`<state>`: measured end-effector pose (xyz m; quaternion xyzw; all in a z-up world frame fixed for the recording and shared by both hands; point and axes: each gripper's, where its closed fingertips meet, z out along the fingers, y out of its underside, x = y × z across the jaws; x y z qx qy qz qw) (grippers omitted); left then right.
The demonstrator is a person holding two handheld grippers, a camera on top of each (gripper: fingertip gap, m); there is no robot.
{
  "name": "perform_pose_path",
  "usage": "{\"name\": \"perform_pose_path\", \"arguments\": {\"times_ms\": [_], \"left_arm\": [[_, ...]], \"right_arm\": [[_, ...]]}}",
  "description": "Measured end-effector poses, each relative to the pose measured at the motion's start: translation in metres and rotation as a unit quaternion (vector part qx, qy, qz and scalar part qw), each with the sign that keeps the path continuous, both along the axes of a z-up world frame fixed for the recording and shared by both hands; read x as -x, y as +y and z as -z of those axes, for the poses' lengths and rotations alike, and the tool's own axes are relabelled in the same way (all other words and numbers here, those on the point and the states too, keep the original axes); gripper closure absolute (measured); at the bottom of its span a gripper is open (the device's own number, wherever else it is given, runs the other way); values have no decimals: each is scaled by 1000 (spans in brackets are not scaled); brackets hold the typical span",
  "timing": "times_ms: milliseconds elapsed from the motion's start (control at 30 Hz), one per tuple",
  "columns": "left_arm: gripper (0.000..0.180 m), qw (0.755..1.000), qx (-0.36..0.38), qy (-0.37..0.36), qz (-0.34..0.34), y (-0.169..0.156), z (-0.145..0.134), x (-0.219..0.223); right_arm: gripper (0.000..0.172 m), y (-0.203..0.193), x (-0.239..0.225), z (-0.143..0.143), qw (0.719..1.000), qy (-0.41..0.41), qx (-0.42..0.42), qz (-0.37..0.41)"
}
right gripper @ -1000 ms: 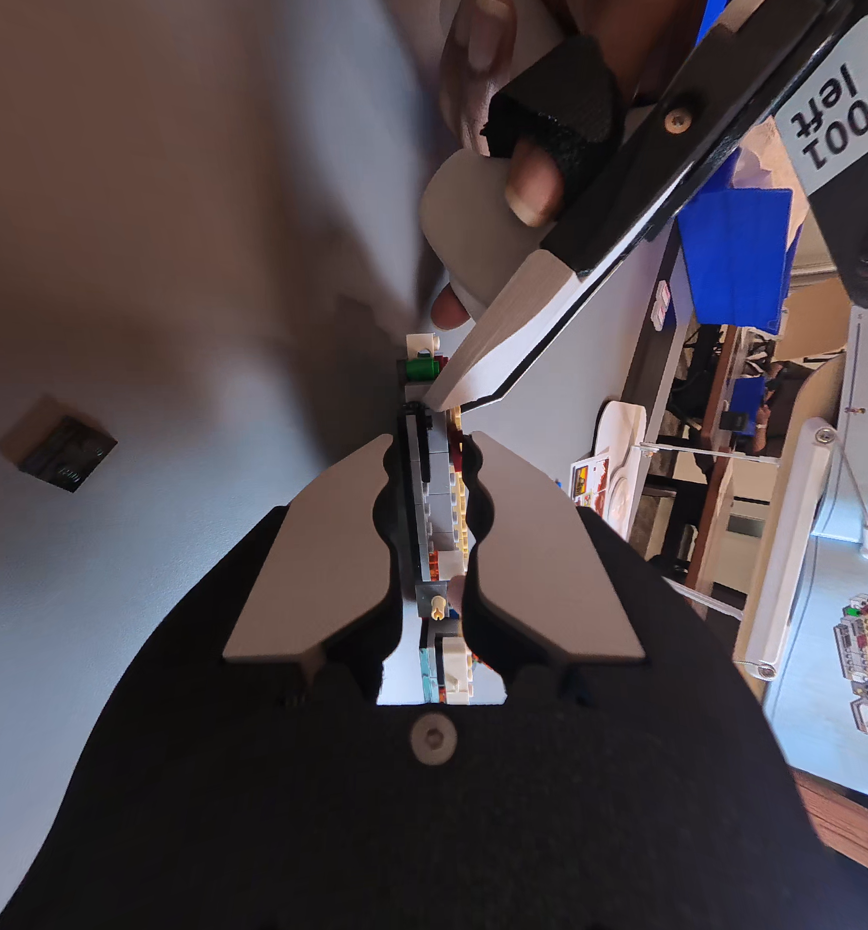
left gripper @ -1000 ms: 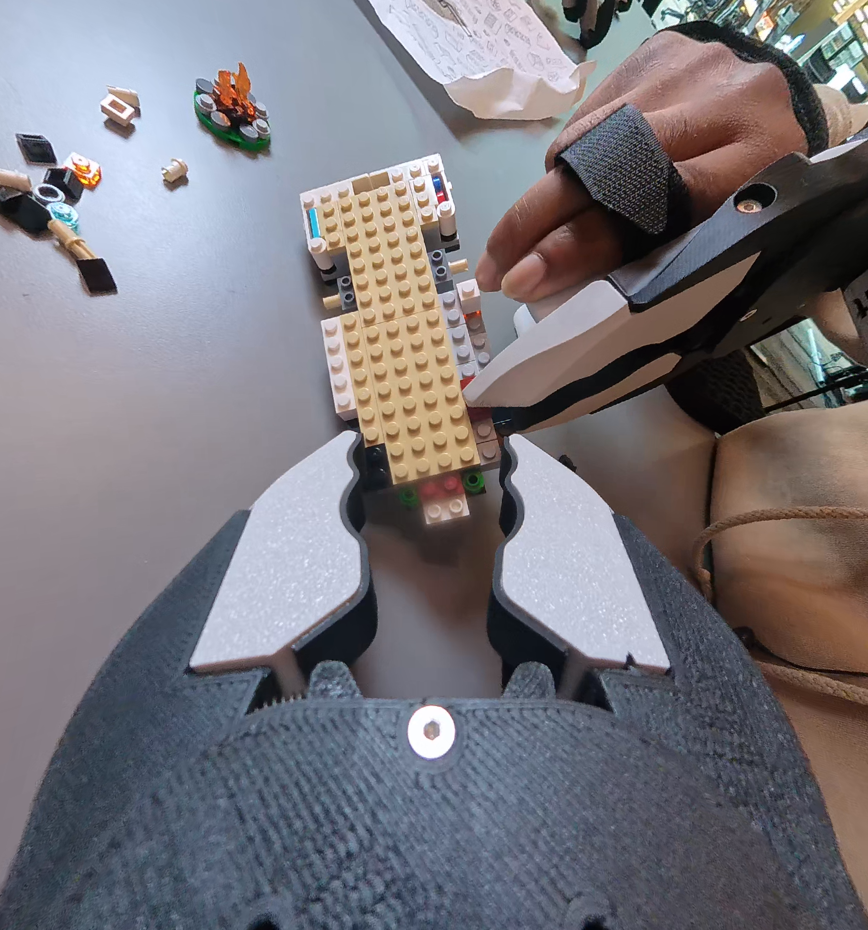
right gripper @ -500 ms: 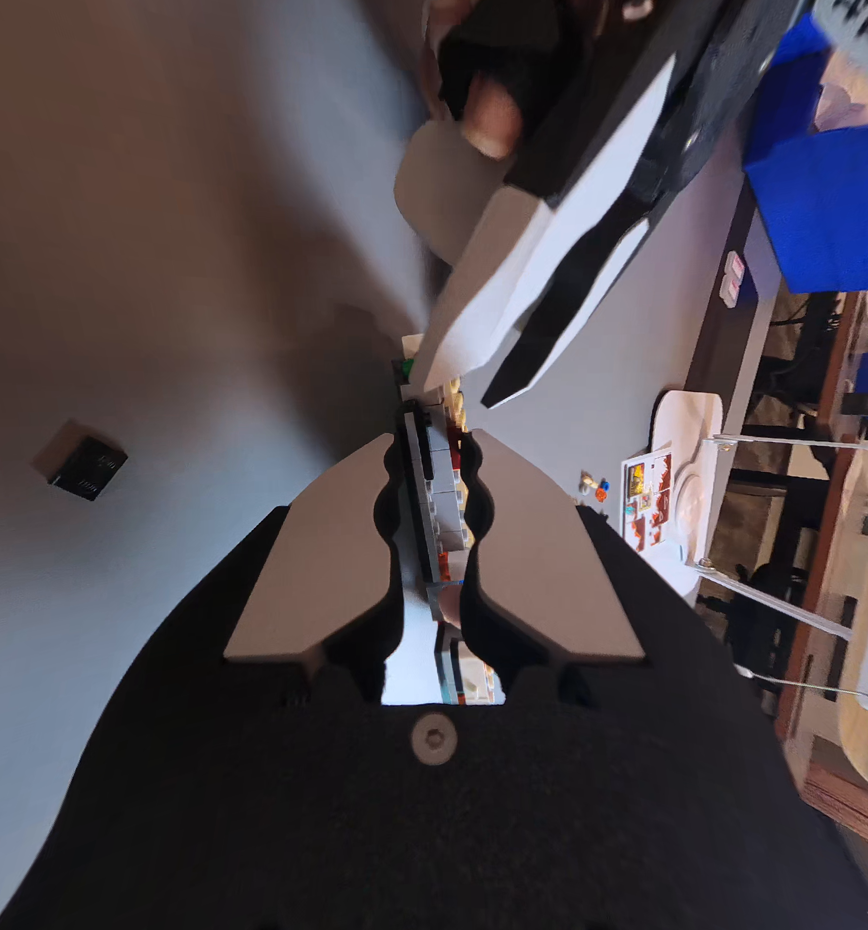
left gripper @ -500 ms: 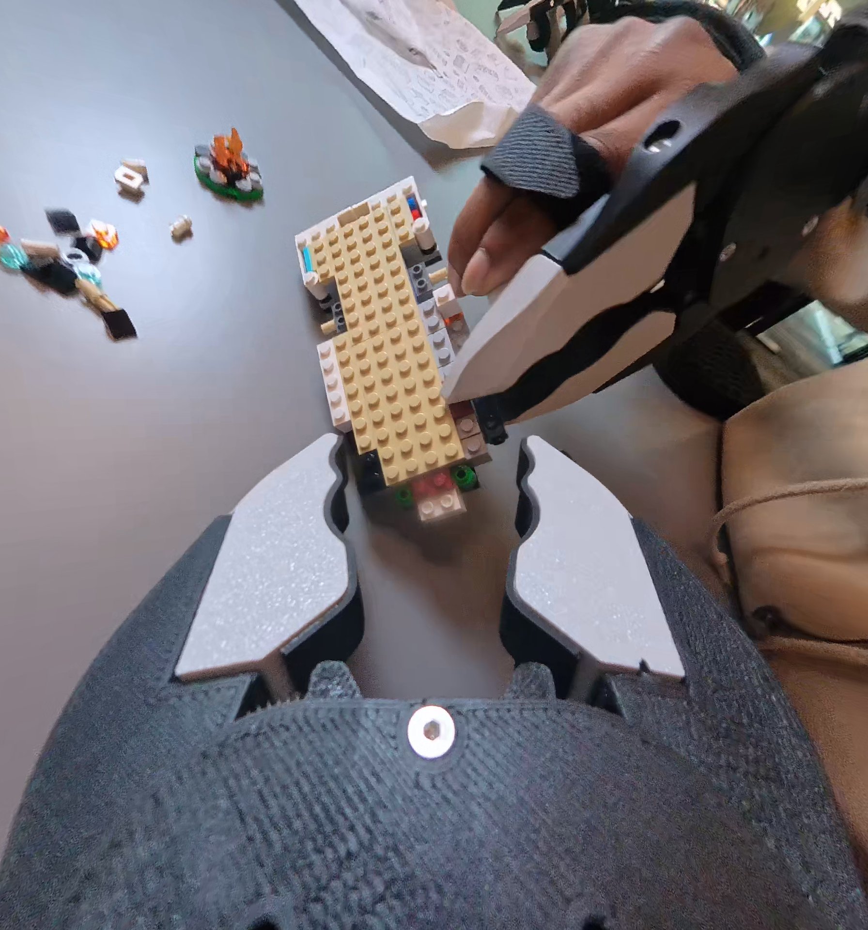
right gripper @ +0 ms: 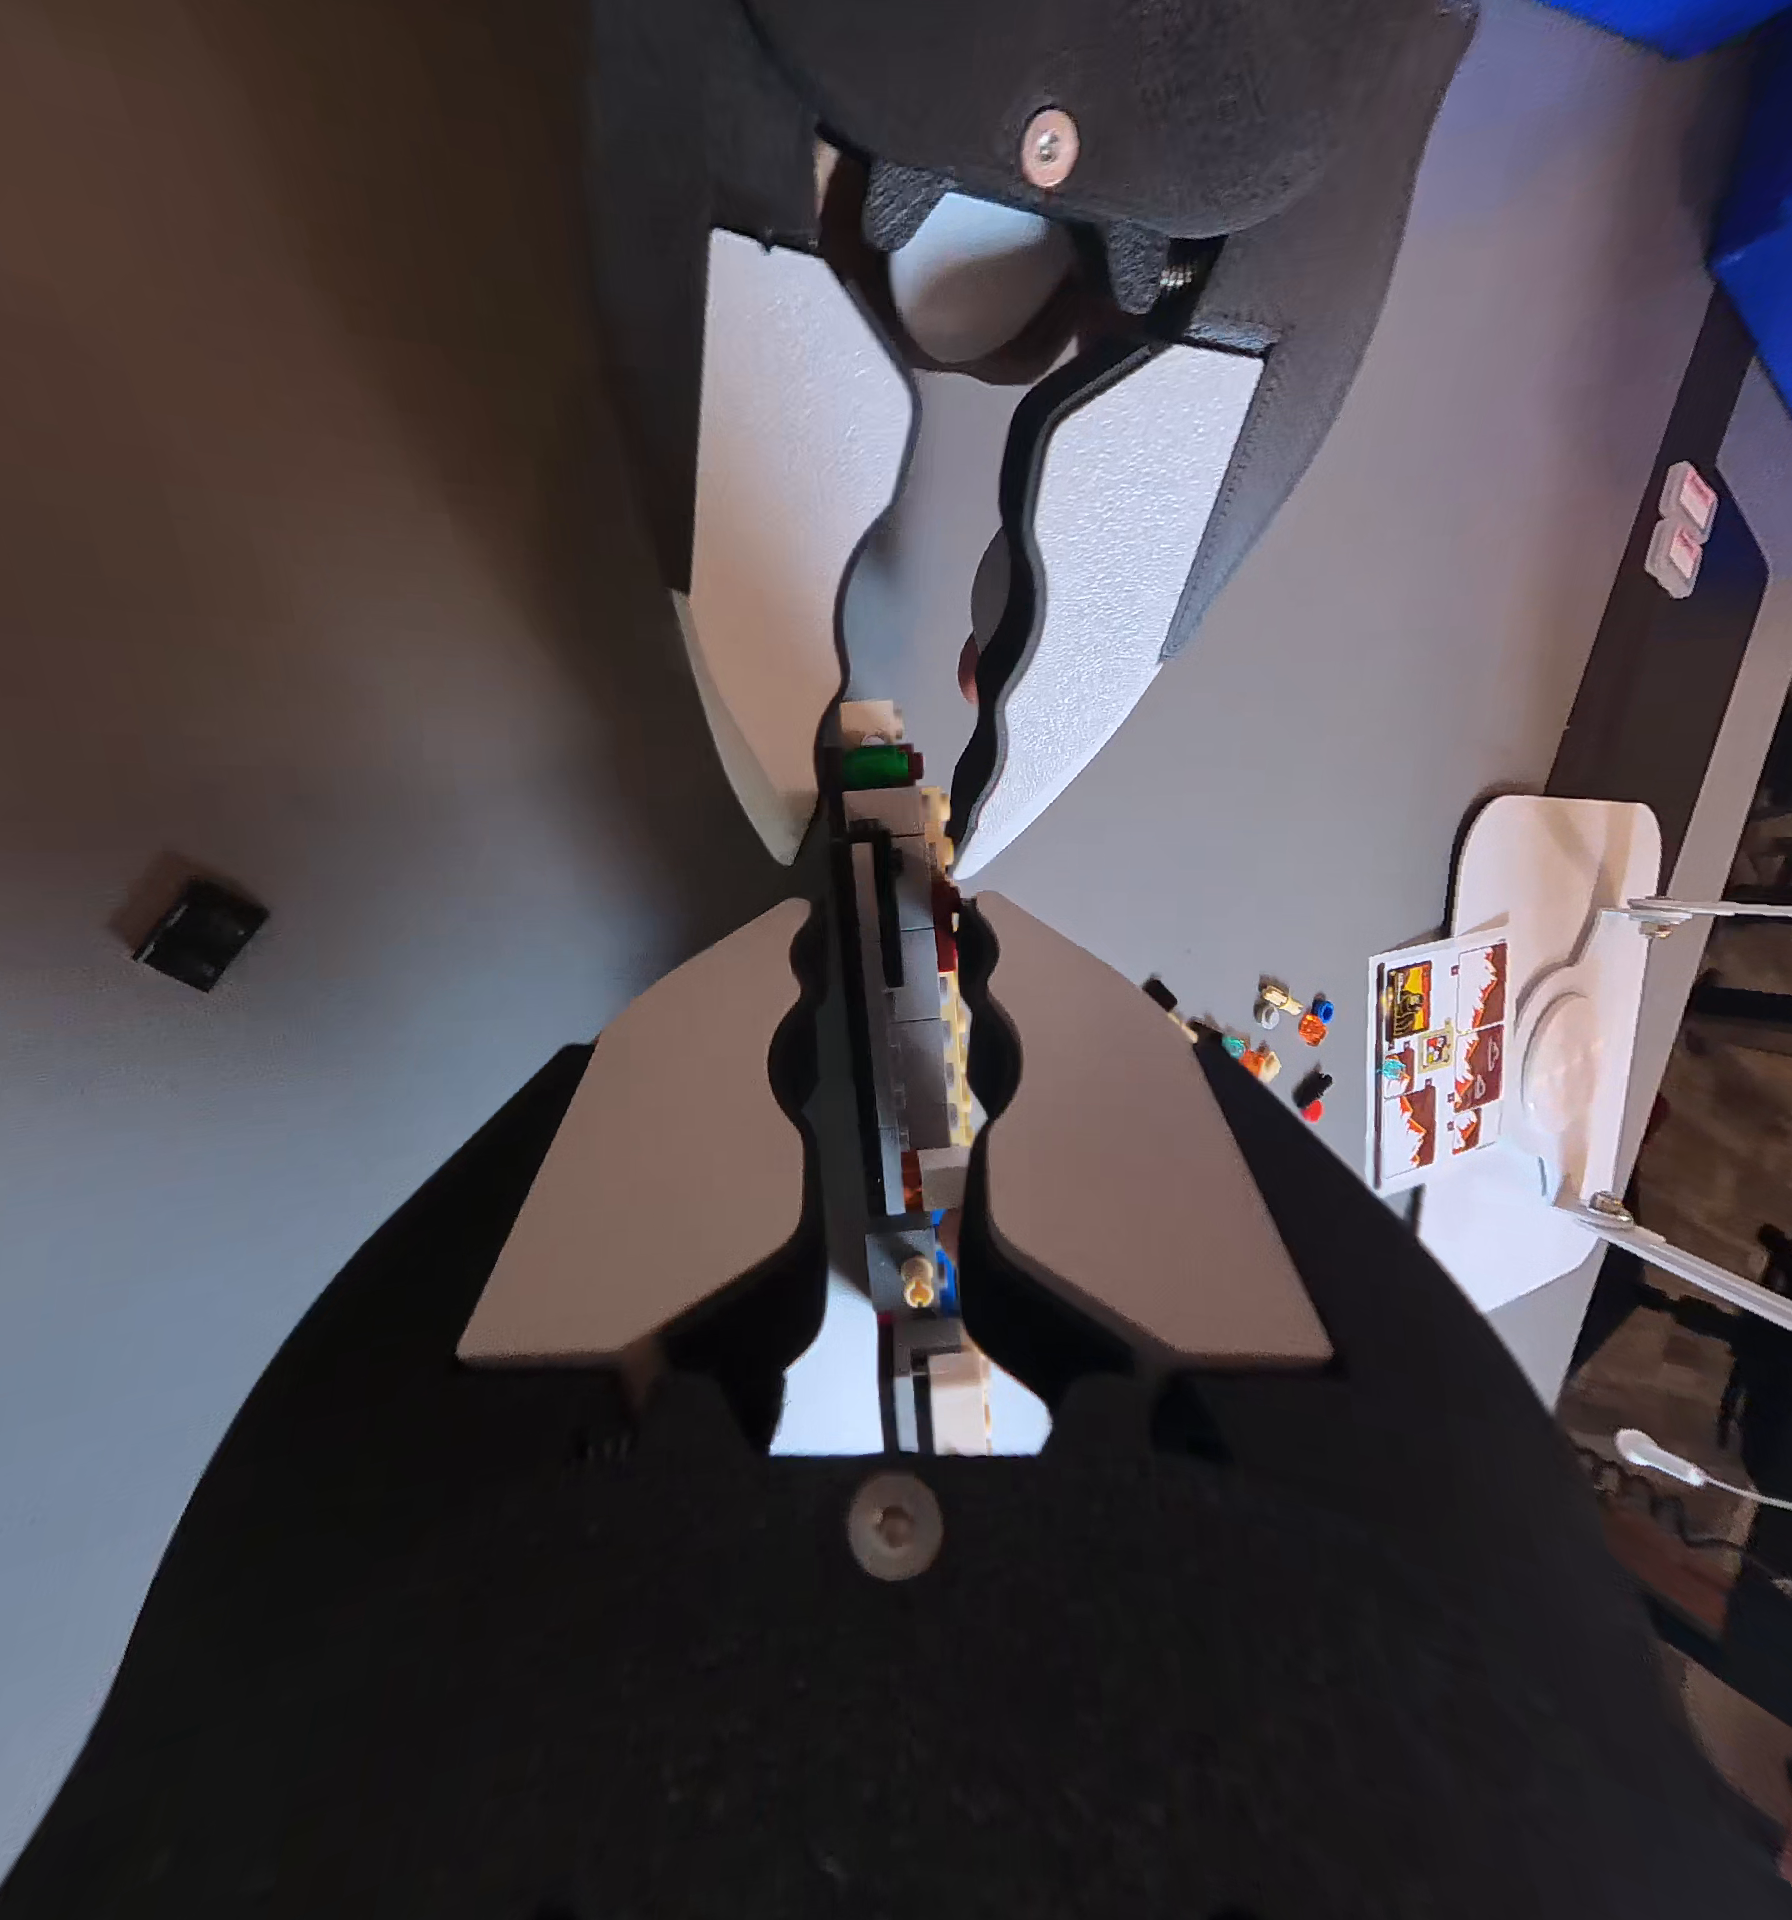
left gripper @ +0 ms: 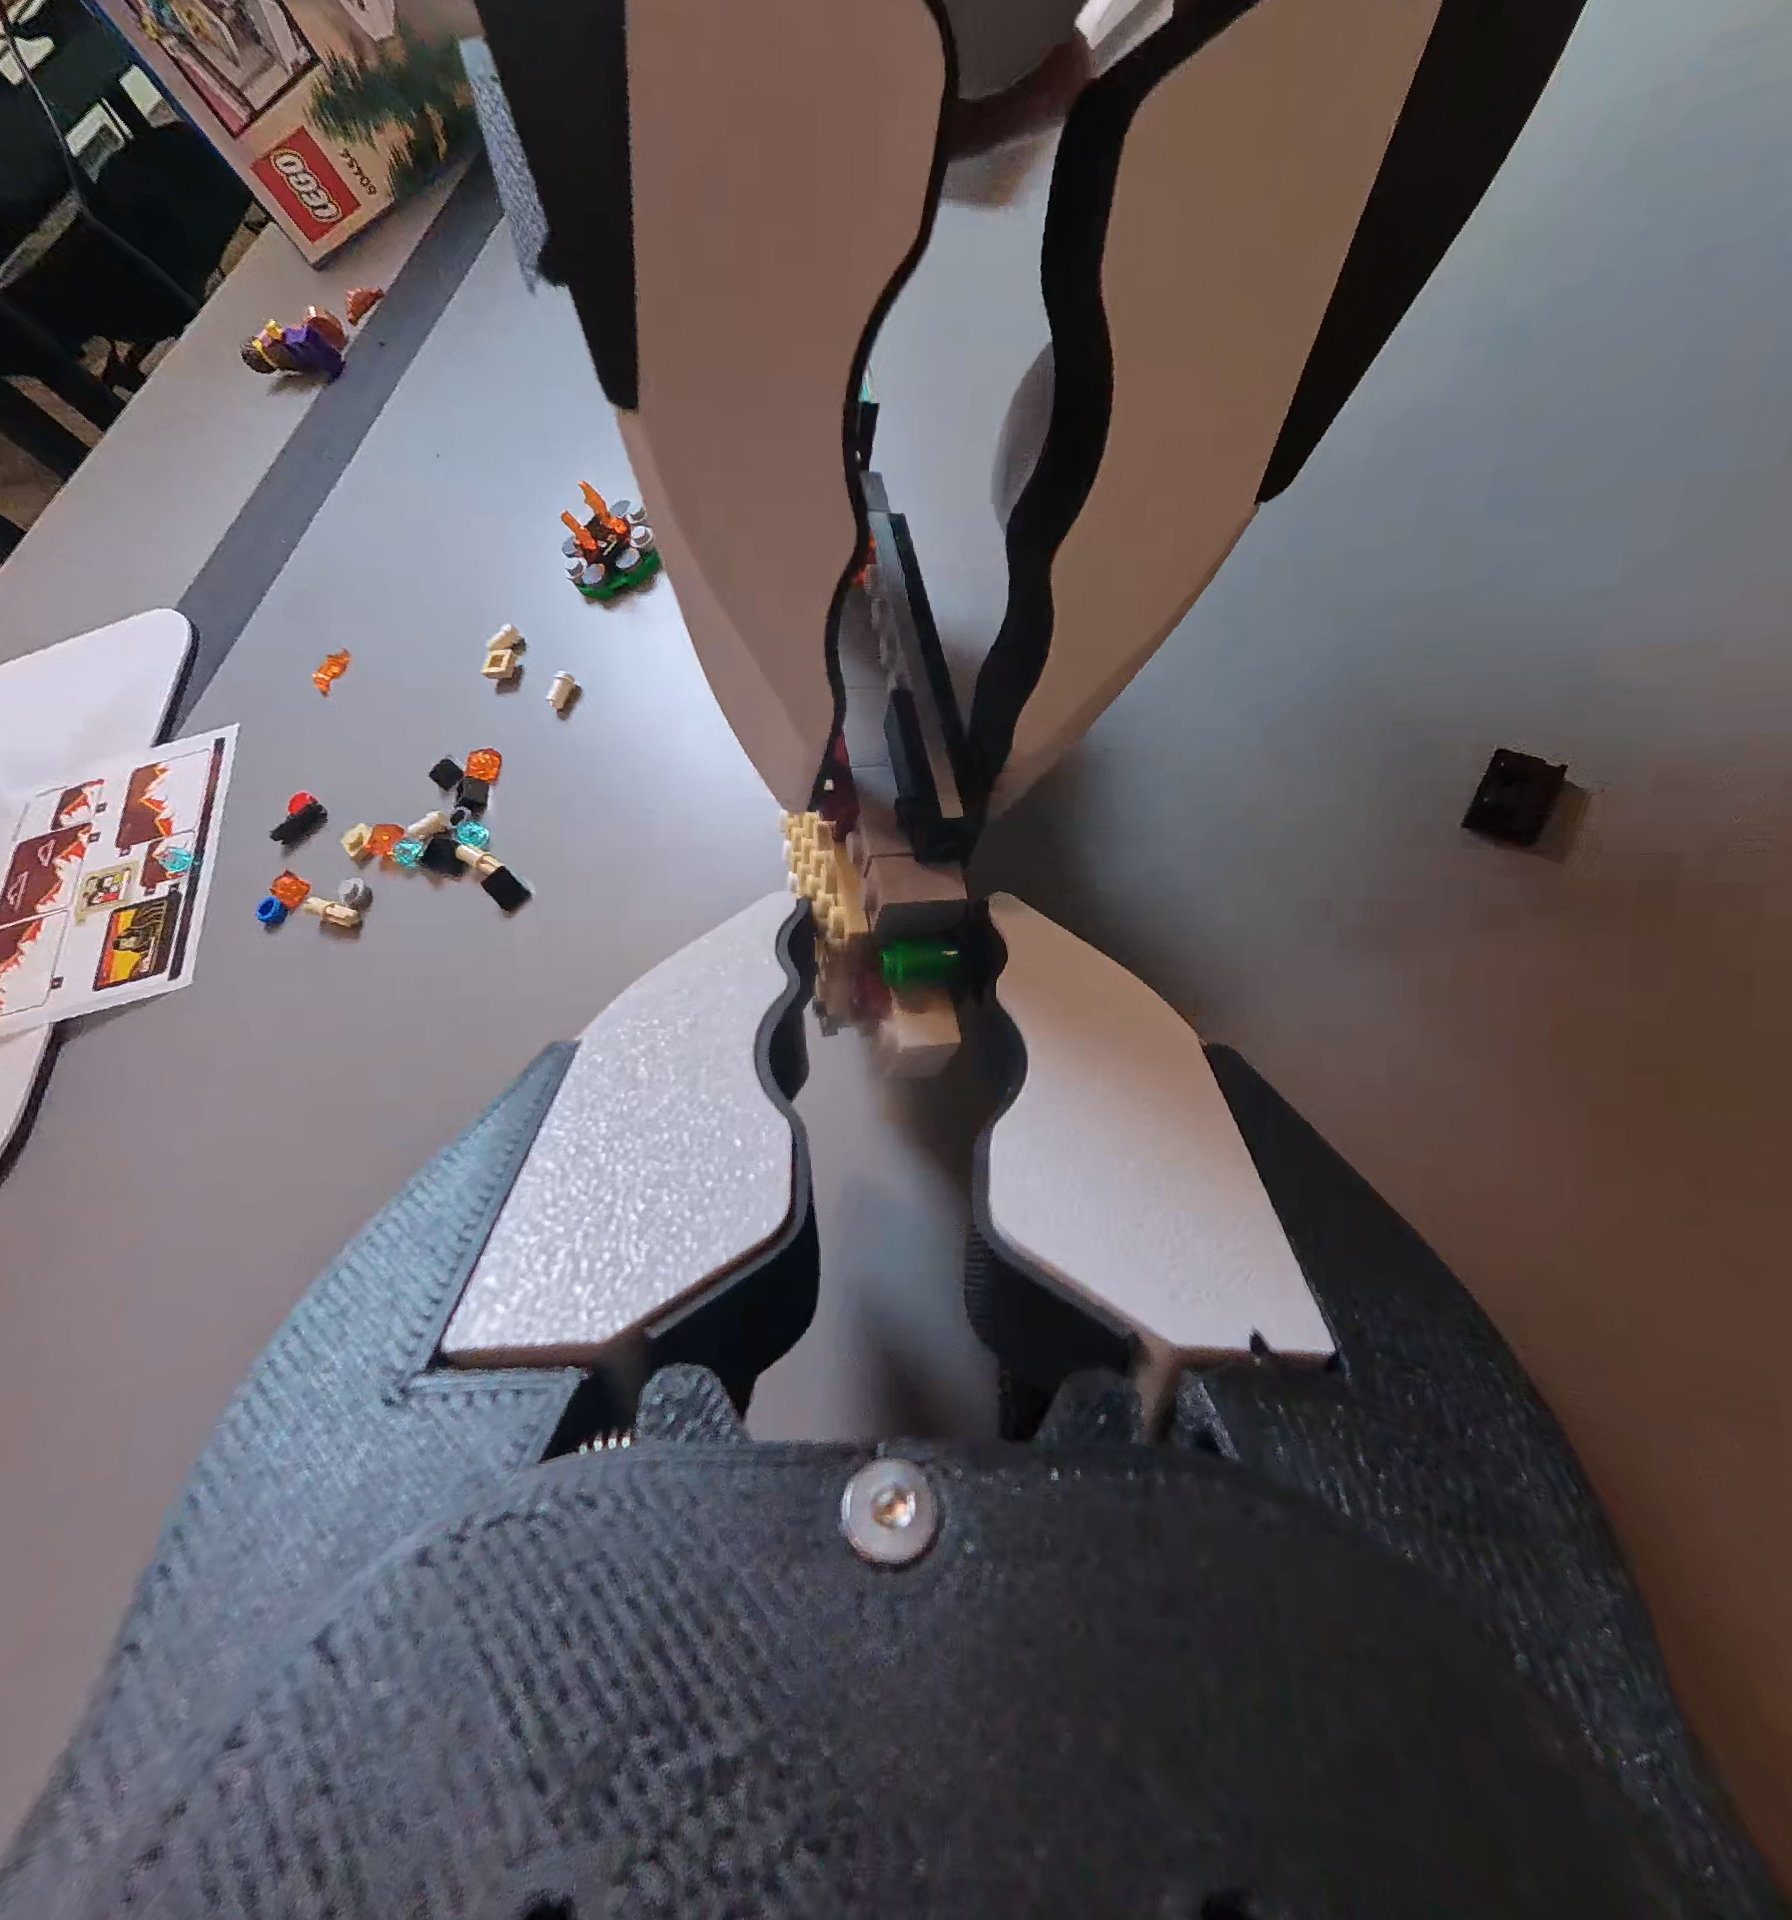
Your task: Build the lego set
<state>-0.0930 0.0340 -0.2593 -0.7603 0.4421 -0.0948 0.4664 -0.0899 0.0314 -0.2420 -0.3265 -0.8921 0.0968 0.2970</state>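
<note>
A long brick build [left gripper: 918, 904] with a tan studded top, grey sides and a green stud at its end is held on edge above the grey table [left gripper: 580, 1039]. My left gripper [left gripper: 890, 914] is shut on its near end; the pads press the tan studs and the grey-green side. My right gripper [left gripper: 892, 800] comes in from the opposite side and is shut on the middle of the build. In the right wrist view my right gripper [right gripper: 892, 906] clamps the build [right gripper: 918, 1049] along its length, and my left gripper [right gripper: 876, 857] pinches the far end.
Small loose pieces [left gripper: 424, 831] lie on the table to the left, by a sticker sheet [left gripper: 92, 862] on a white stand [left gripper: 71, 665]. A small campfire build [left gripper: 611, 551], a purple figure [left gripper: 294, 348] and a toy box [left gripper: 331, 135] are farther back. A black piece [left gripper: 1513, 795] lies right. Only a small space, under 4 cm, lies between the two pairs of fingers.
My left gripper opened wider, swung round to face the right gripper, then closed on the build's near end. The build went from flat-looking to edge-on in the left view; the right grasp held.
</note>
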Motion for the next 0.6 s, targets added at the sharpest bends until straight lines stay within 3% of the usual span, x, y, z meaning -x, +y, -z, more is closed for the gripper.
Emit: {"name": "perform_pose_path", "arguments": {"times_ms": [233, 600], "left_arm": [[154, 1000, 8, -6, -8, 1, 0, 2], [154, 1000, -7, -14, -3, -3, -3, 4]], "right_arm": [[149, 5, 4, 0, 996, -22, -85, -23], [150, 4, 5, 0, 997, -10, -77, 2]]}}
